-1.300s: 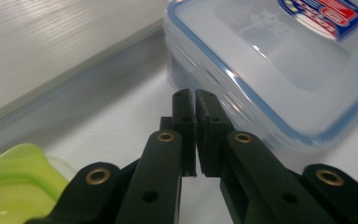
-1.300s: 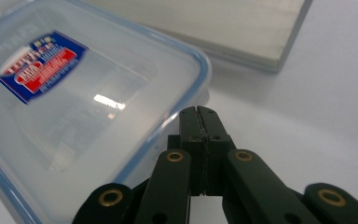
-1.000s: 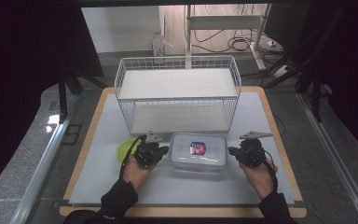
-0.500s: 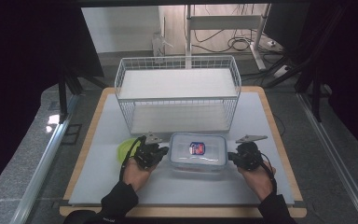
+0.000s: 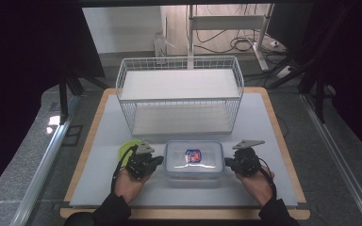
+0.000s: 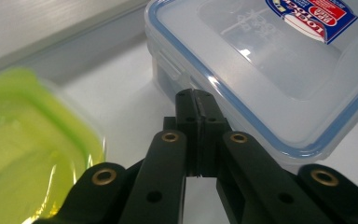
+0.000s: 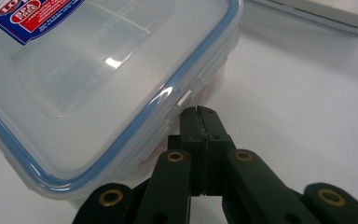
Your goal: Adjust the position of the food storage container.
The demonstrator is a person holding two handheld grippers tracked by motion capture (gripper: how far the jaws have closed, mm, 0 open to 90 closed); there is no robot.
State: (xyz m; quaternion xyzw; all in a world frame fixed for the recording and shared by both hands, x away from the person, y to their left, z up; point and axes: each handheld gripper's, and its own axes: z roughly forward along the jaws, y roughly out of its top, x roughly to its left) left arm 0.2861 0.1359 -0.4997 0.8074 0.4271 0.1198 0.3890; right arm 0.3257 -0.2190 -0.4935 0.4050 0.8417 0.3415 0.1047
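High view: a clear lidded container (image 5: 194,159) sits on the white mat (image 5: 273,136) before the wire basket (image 5: 179,94), flanked by the left gripper (image 5: 156,161) and right gripper (image 5: 227,163), jaws pressed together, empty. Uneven pushing on the side latches could skid it toward the green lid (image 5: 126,149).

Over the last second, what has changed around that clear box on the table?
The left gripper has edged in toward the clear box, its shut tips now at the box's left end. The right gripper has also closed in slightly on the right end. Nothing was taken hold of or let go; both stay shut with nothing between the jaws. The box, the green lid and the wire basket stayed put.
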